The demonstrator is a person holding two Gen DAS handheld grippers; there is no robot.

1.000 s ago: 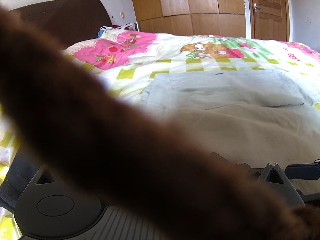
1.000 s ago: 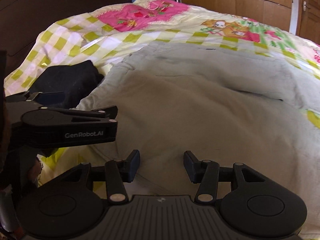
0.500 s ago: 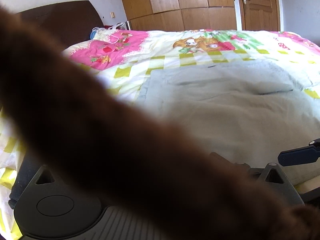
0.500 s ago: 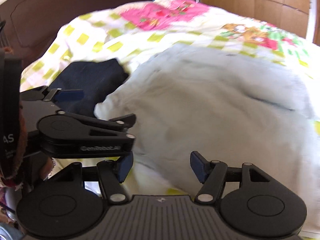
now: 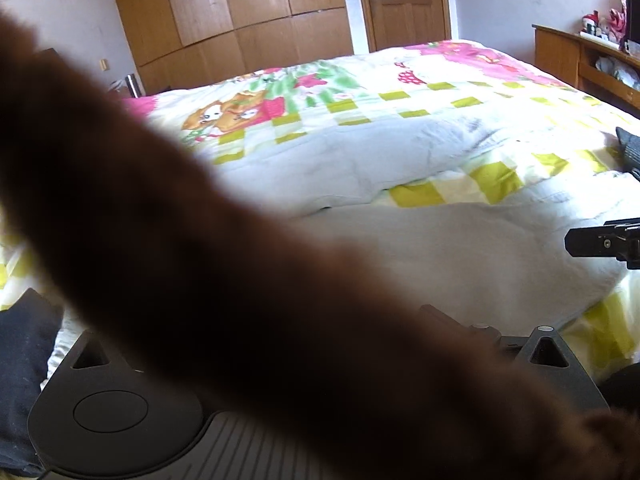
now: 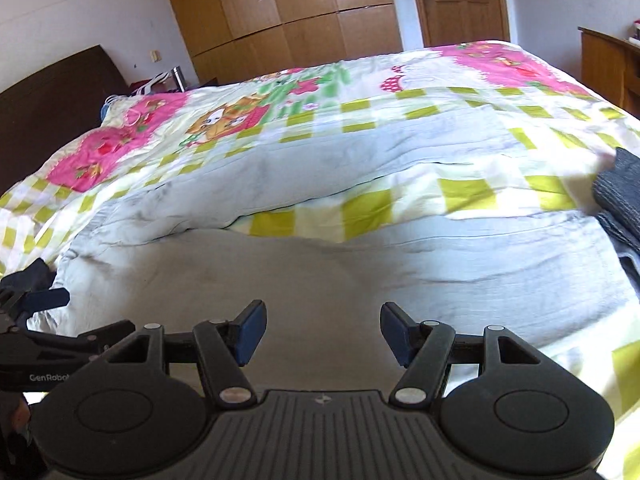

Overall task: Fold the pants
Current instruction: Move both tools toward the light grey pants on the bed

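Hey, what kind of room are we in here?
Most likely a home bedroom: a bed with a cartoon-print quilt, a dark headboard and a wooden wardrobe.

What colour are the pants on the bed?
Pale grey pants, clearest in the right wrist view.

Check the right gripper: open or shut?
Open. In the right wrist view, the right gripper has its blue pads well apart, over the pale pants, gripping nothing.

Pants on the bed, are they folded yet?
Not yet. The pale pants lie spread with both legs apart on the bedspread. The right gripper hovers open, holding nothing. A brown blur hides the left gripper's fingers. All folds remain.
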